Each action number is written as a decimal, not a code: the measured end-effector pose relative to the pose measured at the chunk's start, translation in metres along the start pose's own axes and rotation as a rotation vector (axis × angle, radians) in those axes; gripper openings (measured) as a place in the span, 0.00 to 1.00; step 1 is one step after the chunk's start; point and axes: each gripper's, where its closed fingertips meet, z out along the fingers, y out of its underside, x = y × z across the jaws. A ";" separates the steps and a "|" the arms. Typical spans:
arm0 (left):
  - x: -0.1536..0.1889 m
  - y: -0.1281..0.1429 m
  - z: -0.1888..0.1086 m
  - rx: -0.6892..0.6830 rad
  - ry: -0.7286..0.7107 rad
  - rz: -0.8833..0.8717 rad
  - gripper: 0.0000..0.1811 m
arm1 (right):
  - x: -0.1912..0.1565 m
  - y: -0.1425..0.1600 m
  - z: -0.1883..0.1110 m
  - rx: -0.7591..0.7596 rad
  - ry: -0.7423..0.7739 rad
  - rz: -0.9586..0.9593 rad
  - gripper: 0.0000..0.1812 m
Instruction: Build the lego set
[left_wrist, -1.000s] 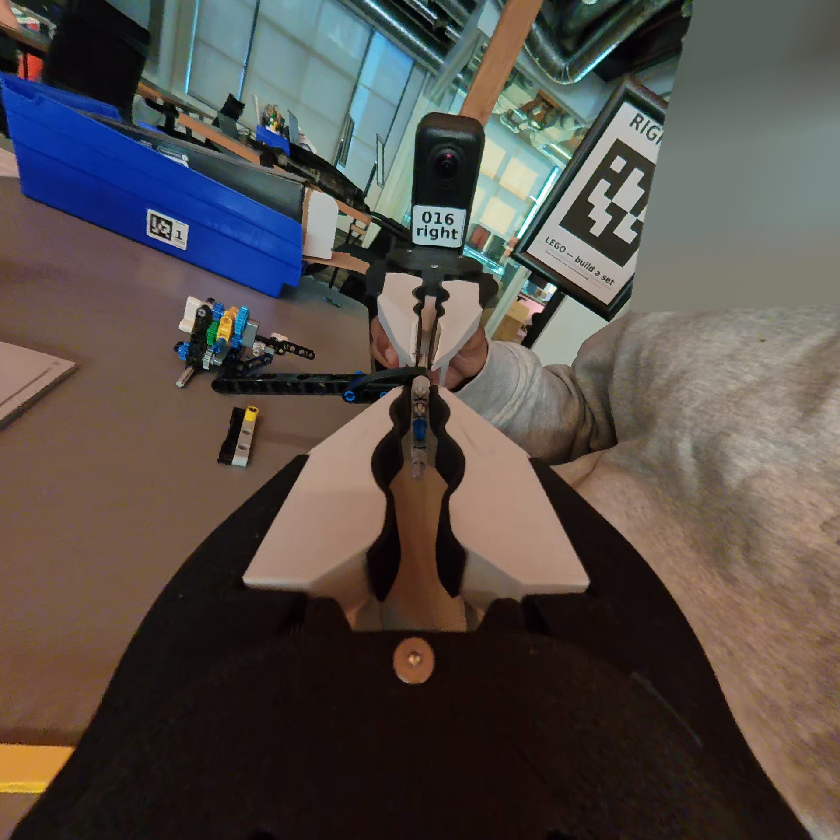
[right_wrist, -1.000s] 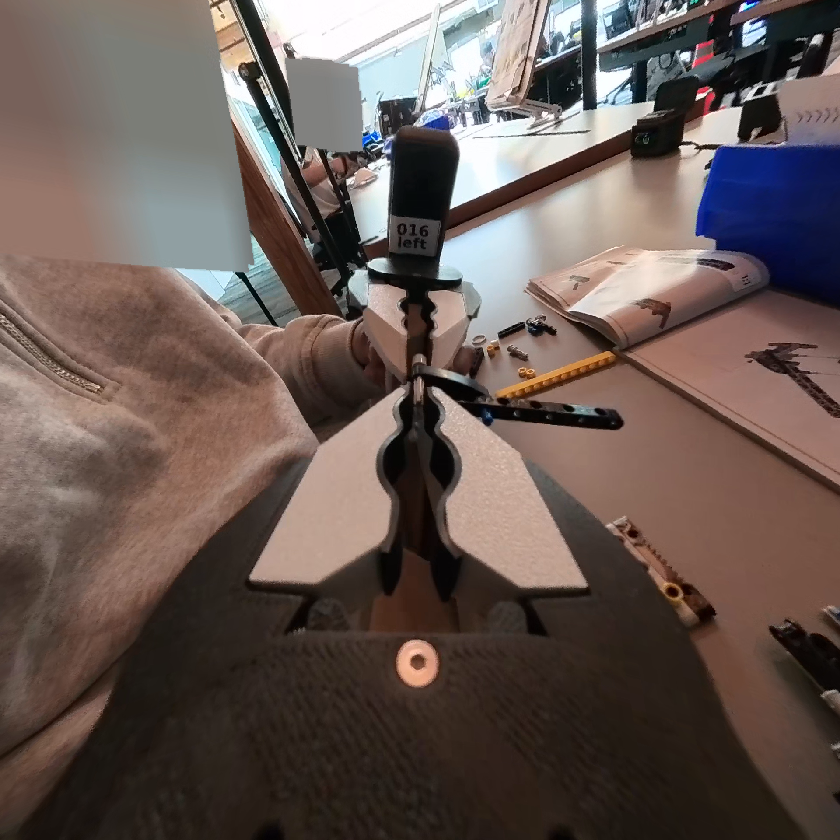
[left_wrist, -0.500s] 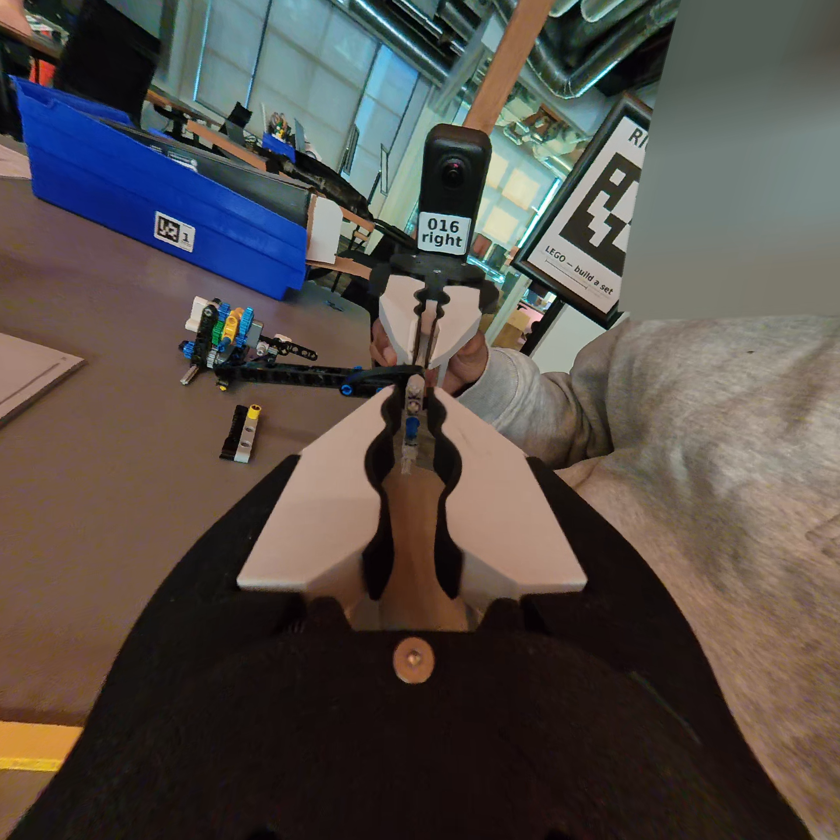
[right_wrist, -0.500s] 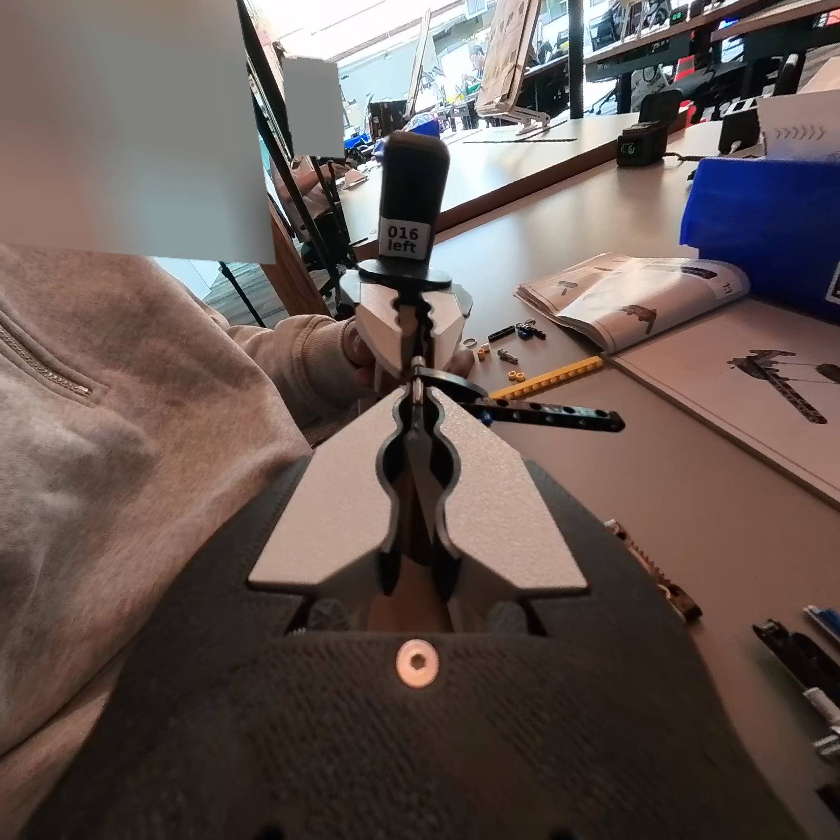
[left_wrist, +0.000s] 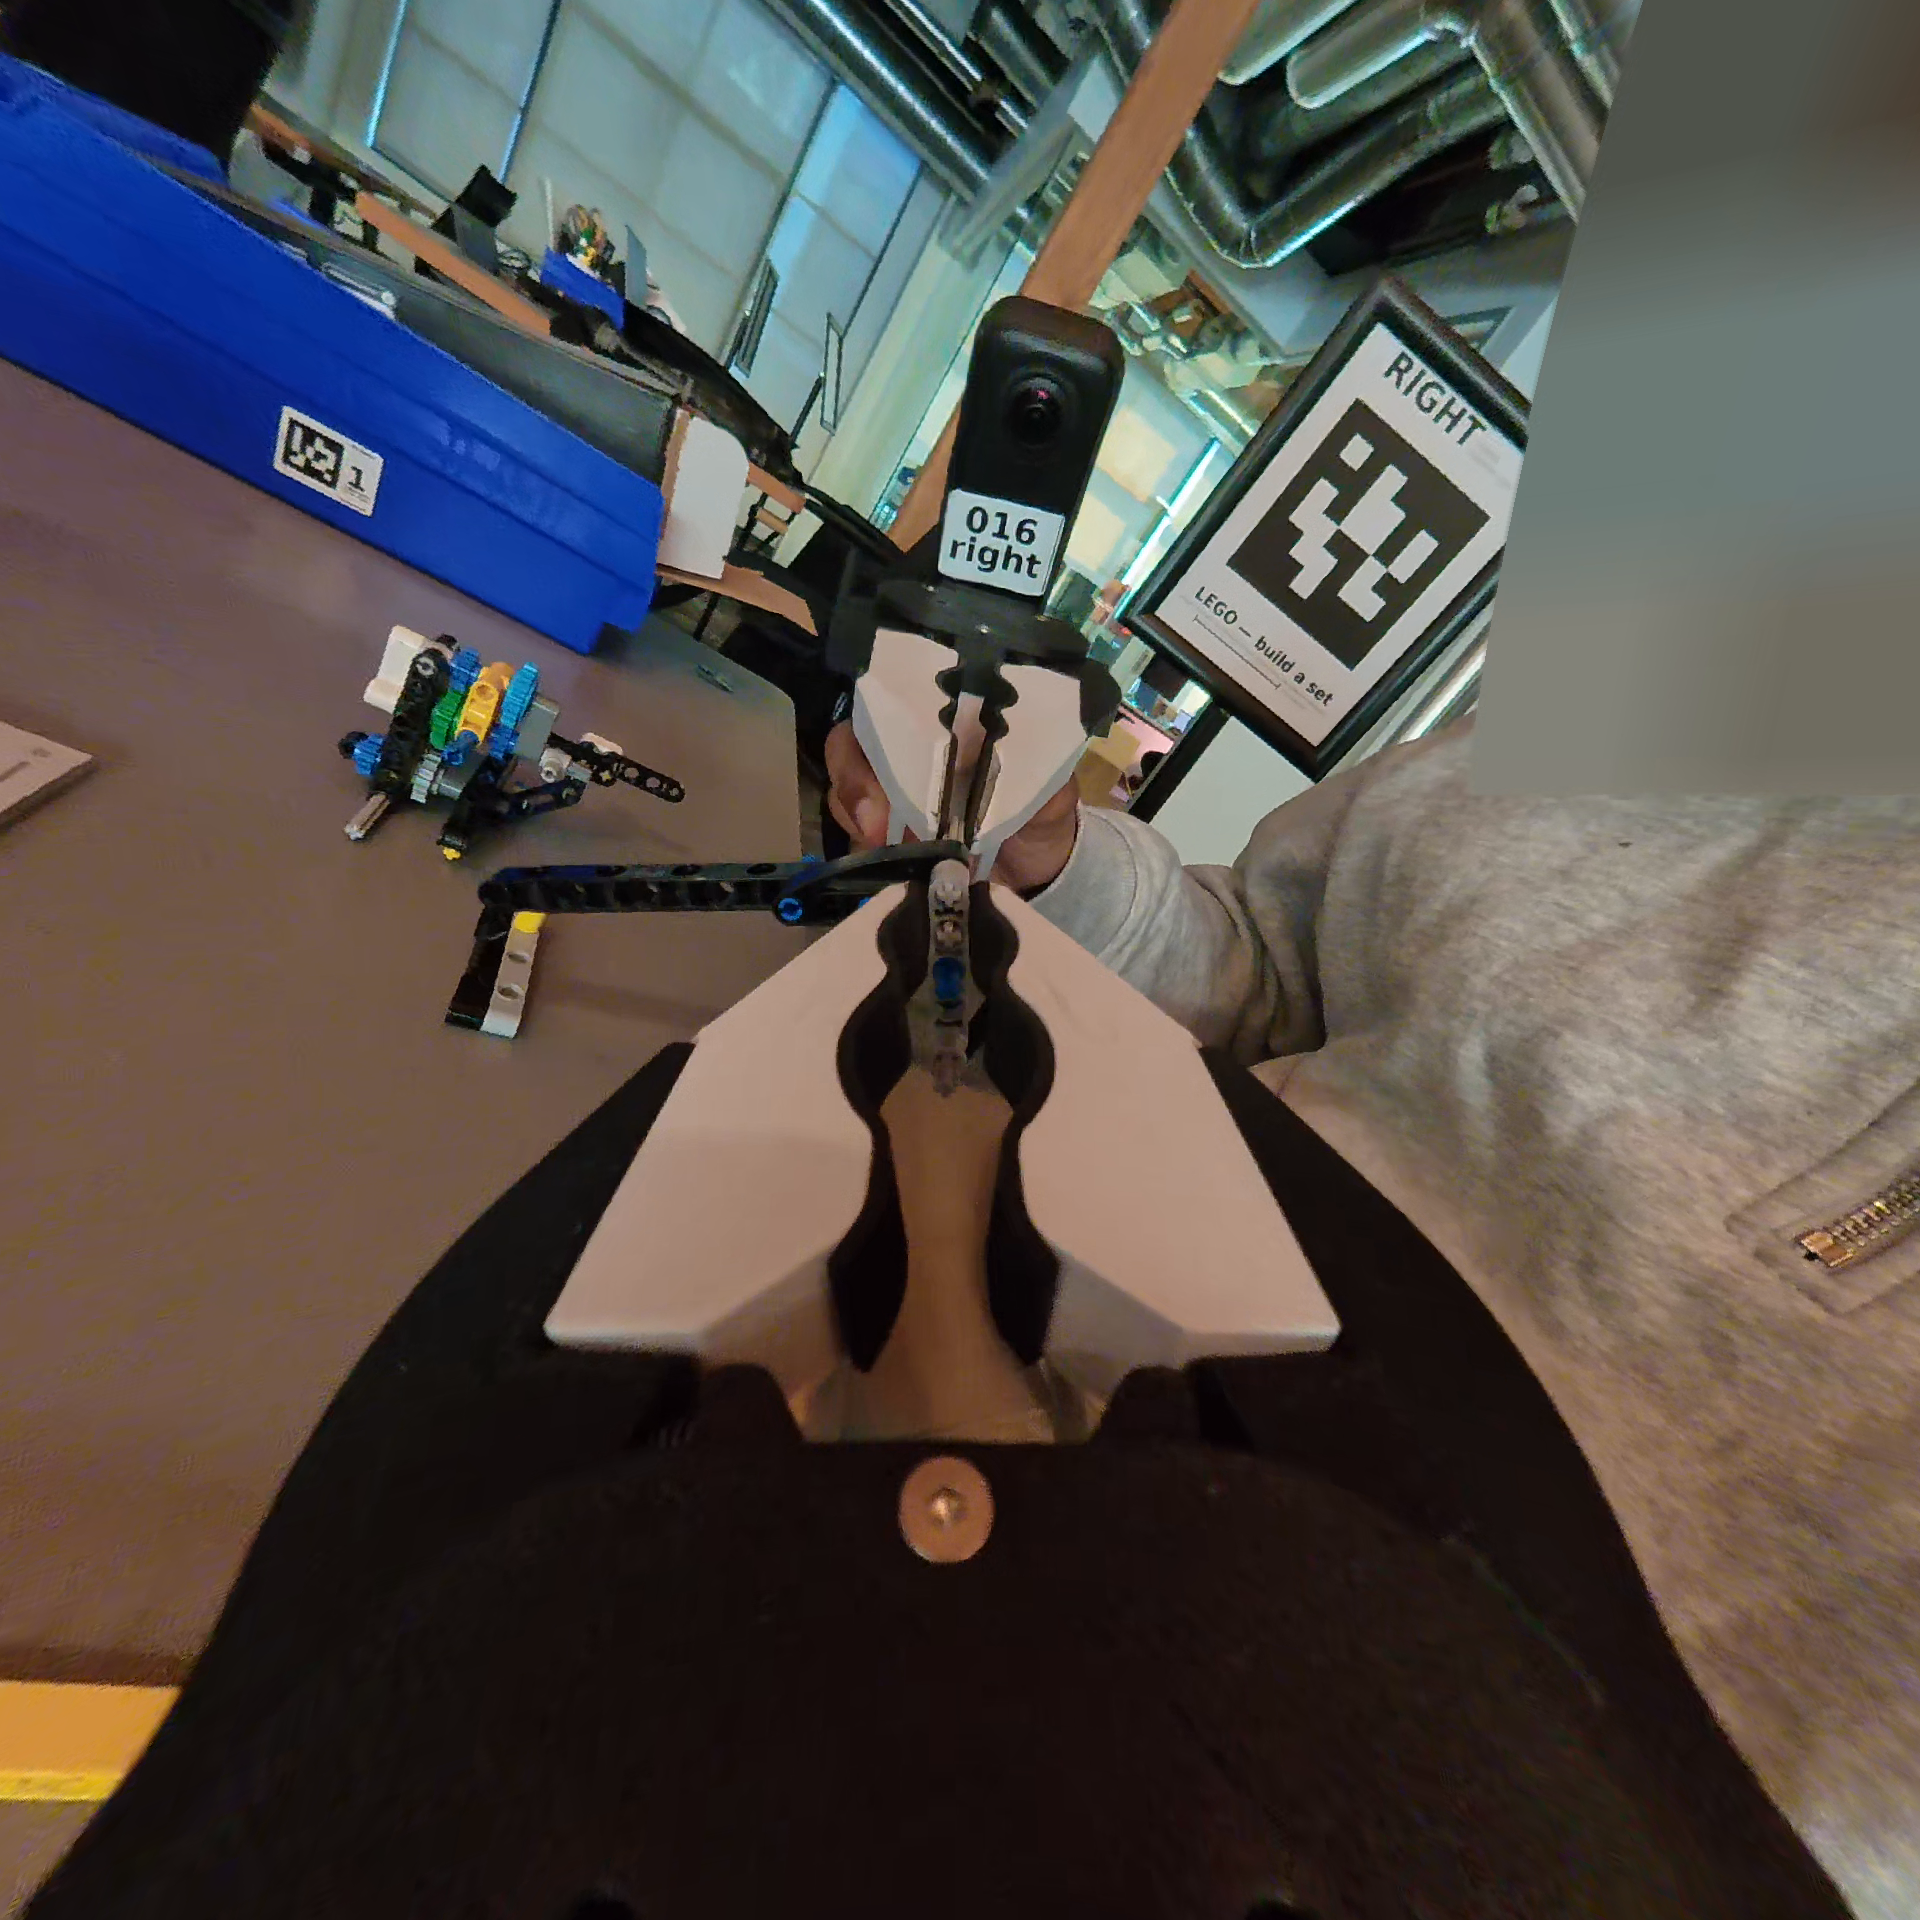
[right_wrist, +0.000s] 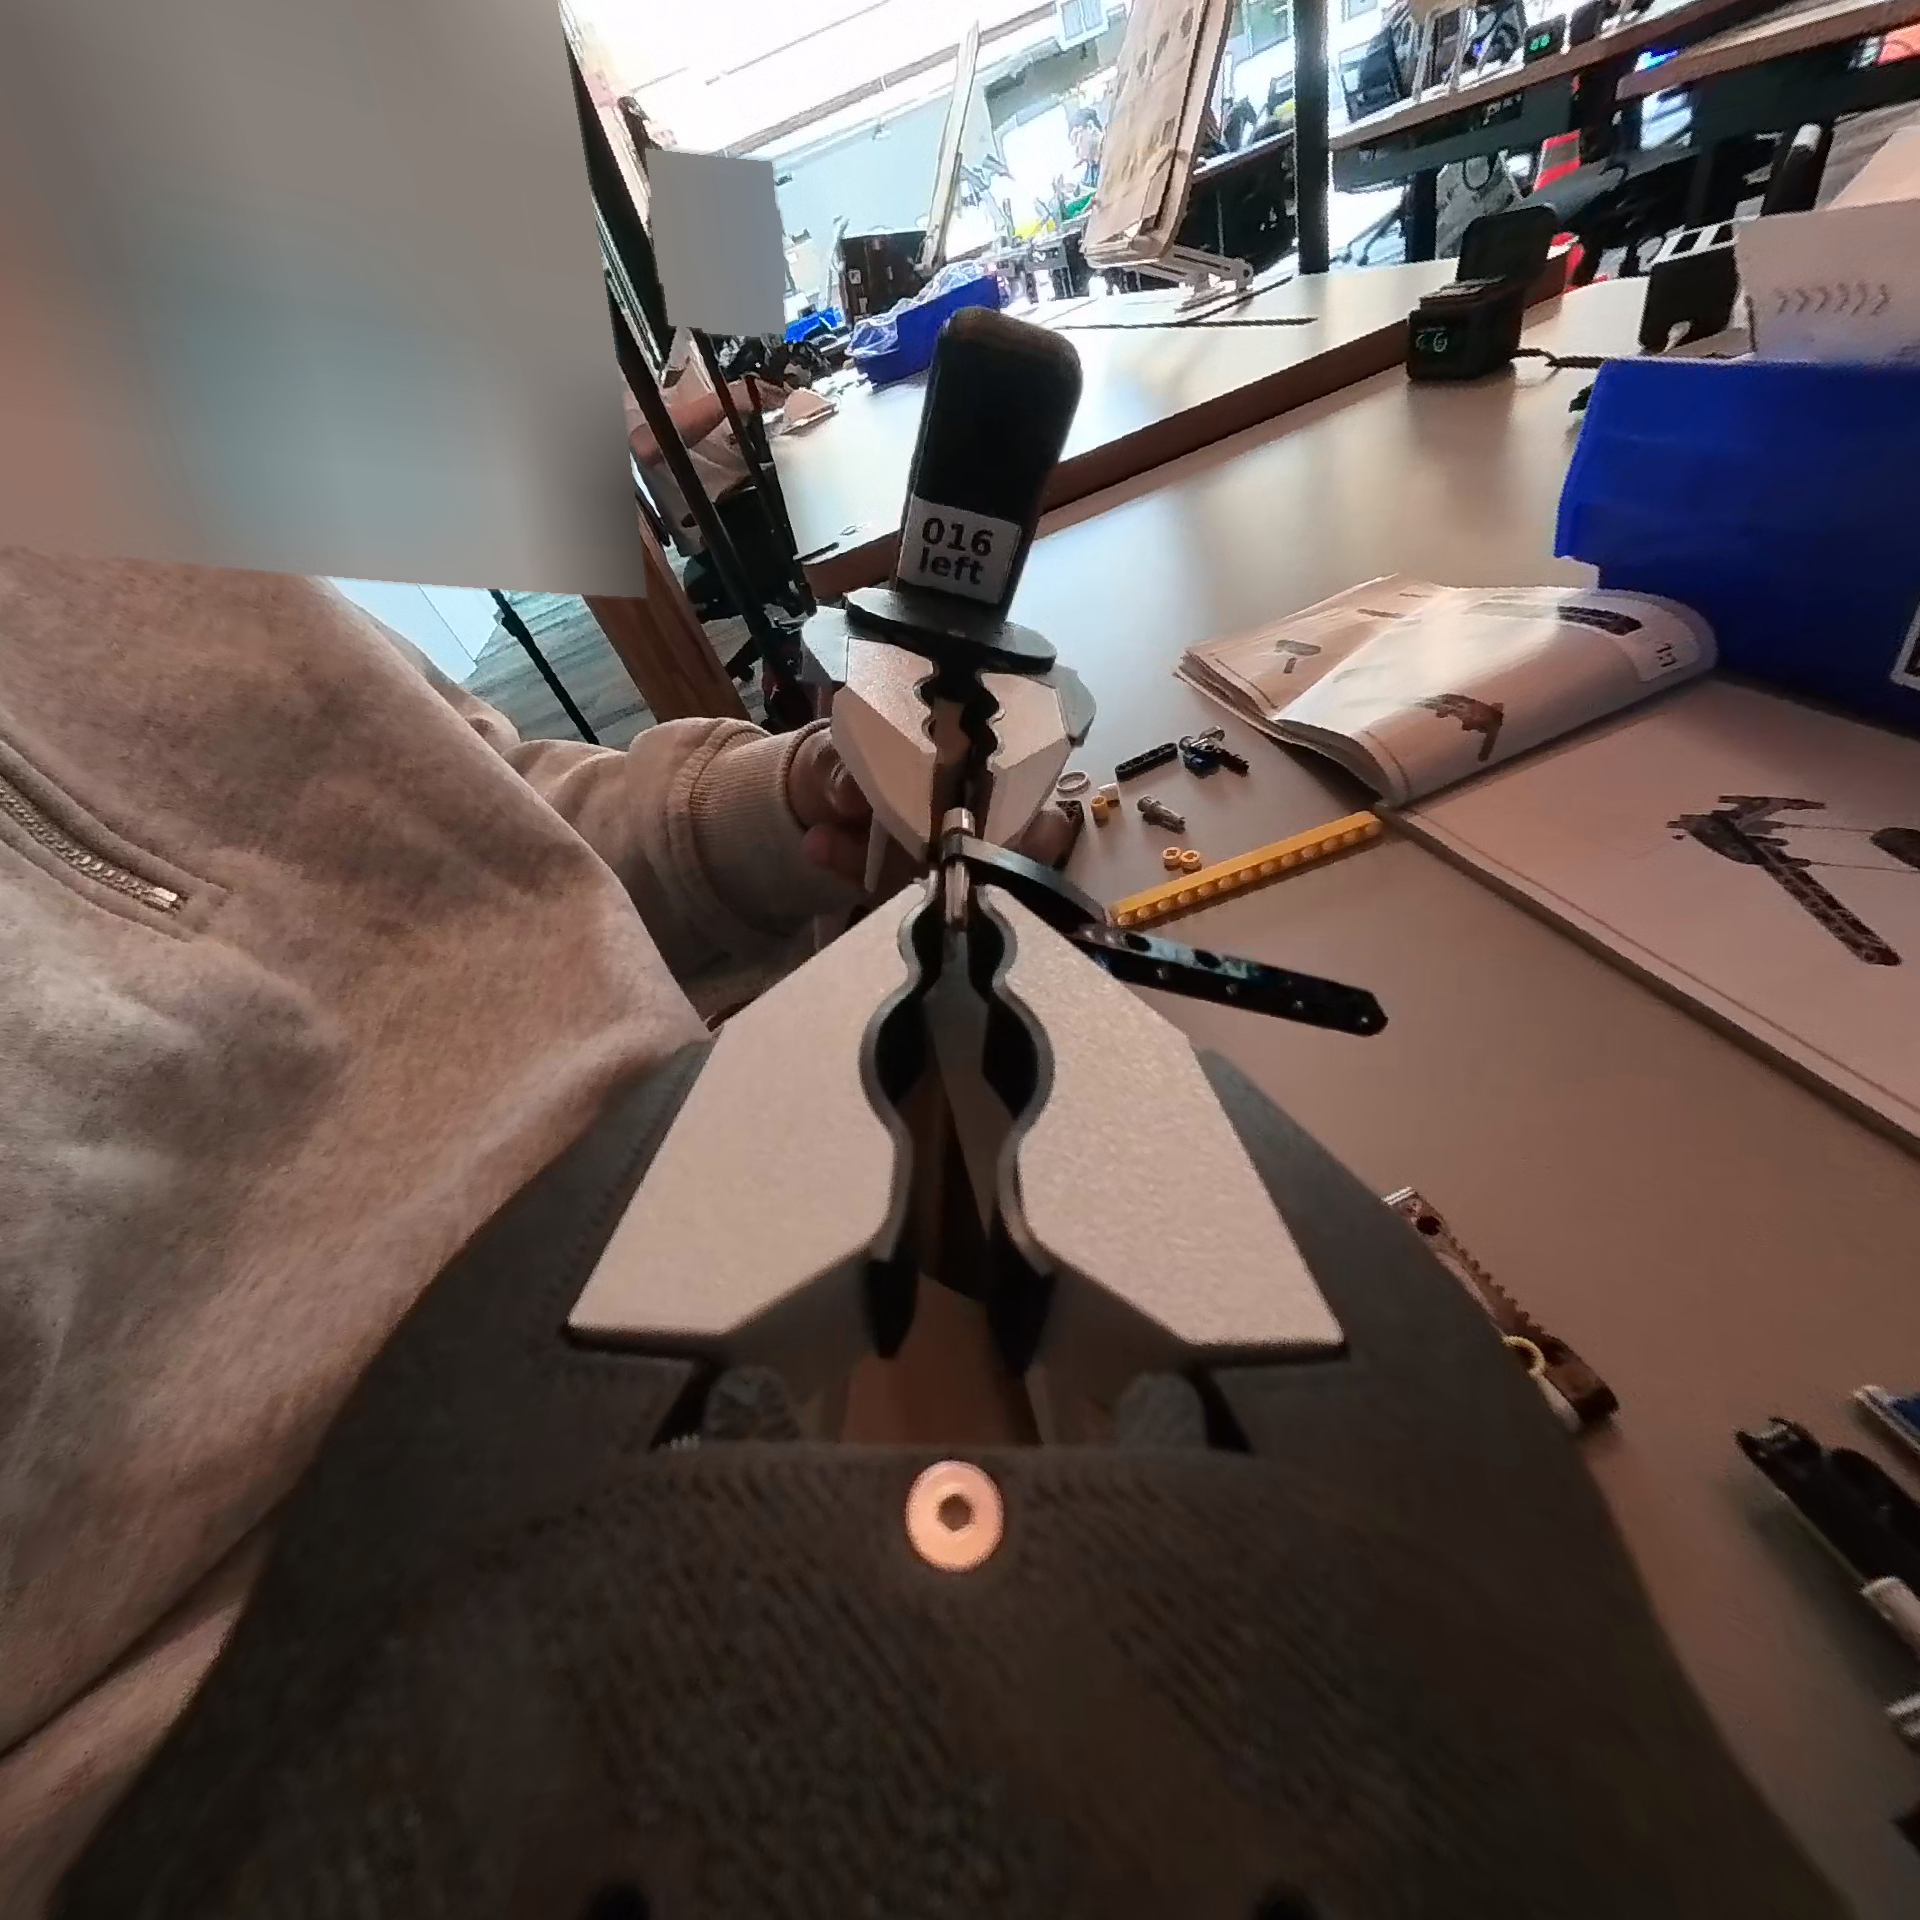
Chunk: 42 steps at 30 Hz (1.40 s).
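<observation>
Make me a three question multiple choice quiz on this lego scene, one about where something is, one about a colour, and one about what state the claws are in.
1. Where does the long yellow beam lie?
A. on the table beside the open instruction booklet
B. inside the blue bin
C. clamped in a claw

2. What colour is the long beam that sticks out sideways between the two claws?
A. red
B. black
C. white

3. How do the left claw and right claw stand?
A. both wide open
B. one open, one shut
C. both shut on parts, tip to tip

Answers: 1 A, it rests flat on the table just short of the booklet. 2 B, it is black with a blue pin. 3 C, the left one pinches a thin grey piece and the right one the black beam's end.
</observation>
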 end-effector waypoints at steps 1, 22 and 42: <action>-0.001 0.000 0.000 -0.003 -0.004 0.001 0.01 | 0.000 0.001 0.000 -0.002 -0.001 0.003 0.02; -0.003 0.007 0.001 -0.035 -0.016 0.004 0.01 | 0.001 0.008 0.004 -0.035 0.001 0.007 0.01; -0.004 0.011 0.003 -0.064 -0.032 0.024 0.01 | 0.000 0.013 0.005 -0.055 -0.013 0.020 0.02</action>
